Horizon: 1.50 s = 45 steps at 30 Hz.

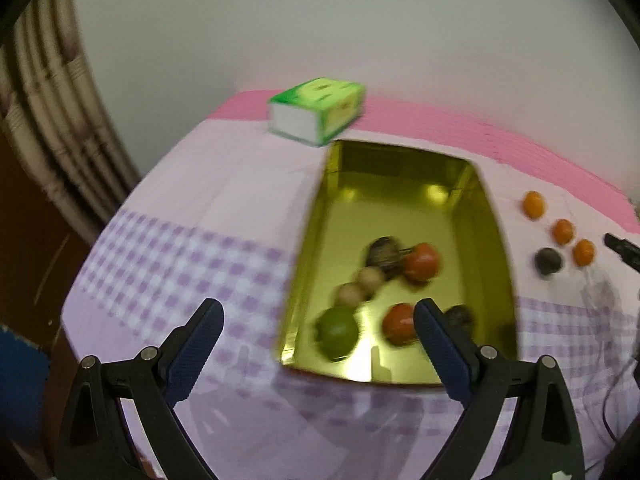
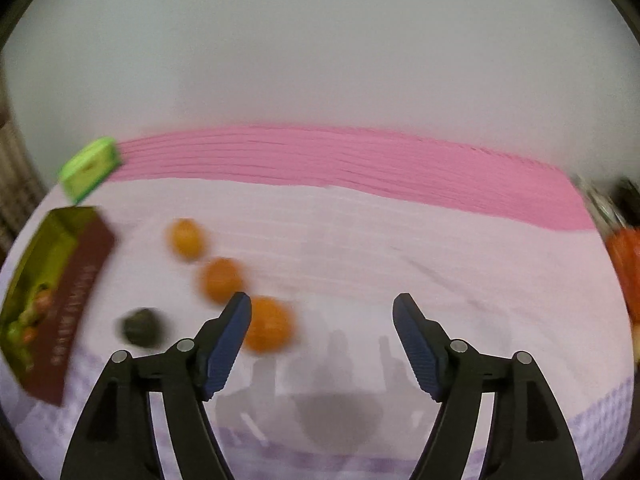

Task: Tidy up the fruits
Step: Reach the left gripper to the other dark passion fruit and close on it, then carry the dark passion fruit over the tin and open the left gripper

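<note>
Green-wrapped tissue box (image 1: 318,110) sits at the table's far left edge. Beside it, the gold tray (image 1: 498,248) holds a green fruit (image 1: 338,332), two red and several dark ones. The left gripper (image 1: 318,326) hangs spread and empty. Right of the tray lie three oranges (image 2: 222,280) and a dark fruit (image 2: 140,326). The right gripper (image 2: 322,312) is spread, empty.

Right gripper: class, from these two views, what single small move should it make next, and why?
Probably ease the right gripper left and forward until the nearest orange fruit sits between its fingers. Its jaws stand open and empty, that fruit lies just beside the left finger, and three orange fruits plus a dark fruit are on the cloth outside the gold box.
</note>
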Available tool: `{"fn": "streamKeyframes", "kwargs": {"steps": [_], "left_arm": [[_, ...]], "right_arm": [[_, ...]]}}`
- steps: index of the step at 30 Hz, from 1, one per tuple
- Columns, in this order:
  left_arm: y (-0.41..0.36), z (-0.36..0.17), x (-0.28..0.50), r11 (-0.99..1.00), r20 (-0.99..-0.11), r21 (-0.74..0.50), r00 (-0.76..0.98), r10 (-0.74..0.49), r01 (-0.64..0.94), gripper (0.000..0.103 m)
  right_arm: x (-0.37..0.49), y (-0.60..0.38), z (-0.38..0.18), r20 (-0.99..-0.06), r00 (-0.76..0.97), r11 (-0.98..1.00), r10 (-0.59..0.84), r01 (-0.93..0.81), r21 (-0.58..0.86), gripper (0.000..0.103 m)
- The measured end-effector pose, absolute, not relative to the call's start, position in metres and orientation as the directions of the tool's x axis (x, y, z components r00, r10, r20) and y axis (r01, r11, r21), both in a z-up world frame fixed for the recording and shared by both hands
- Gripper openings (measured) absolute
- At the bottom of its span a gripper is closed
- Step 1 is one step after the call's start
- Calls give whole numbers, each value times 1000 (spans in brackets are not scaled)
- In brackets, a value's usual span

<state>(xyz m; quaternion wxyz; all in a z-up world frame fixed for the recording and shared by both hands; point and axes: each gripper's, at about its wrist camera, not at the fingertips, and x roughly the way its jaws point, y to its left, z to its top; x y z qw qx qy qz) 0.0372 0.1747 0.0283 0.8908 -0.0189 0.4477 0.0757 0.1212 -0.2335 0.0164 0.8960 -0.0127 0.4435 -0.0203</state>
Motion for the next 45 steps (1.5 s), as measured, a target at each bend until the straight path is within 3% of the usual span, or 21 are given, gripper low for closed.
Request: {"fn": "streamKeyframes", "kwargs": {"steps": [10, 13, 22, 31, 41, 45], "left_arm": [[65, 34, 84, 997, -820, 23, 572, -22, 72, 94], [32, 25, 99, 992, -840, 16, 540, -56, 129, 93], [-19, -14, 129, 977, -891, -35, 437, -125, 208, 78], [-35, -36, 152, 974, -914, -84, 374, -159, 209, 64], [-48, -44, 168, 968, -913, -87, 371, -172, 235, 37], [-49, -44, 167, 968, -909, -84, 380, -172, 238, 36]], "right_arm": [[130, -271, -31, -841, 533, 996, -90, 25, -91, 76], [132, -274, -34, -837, 541, 996, -79, 20, -82, 82], [136, -292, -41, -837, 546, 999, -33, -4, -42, 103], [136, -289, -41, -838, 544, 999, -35, -8, -47, 103], [136, -289, -41, -839, 544, 999, -35, -8, -47, 103], [136, -289, -41, -839, 544, 999, -35, -8, -47, 103]]}}
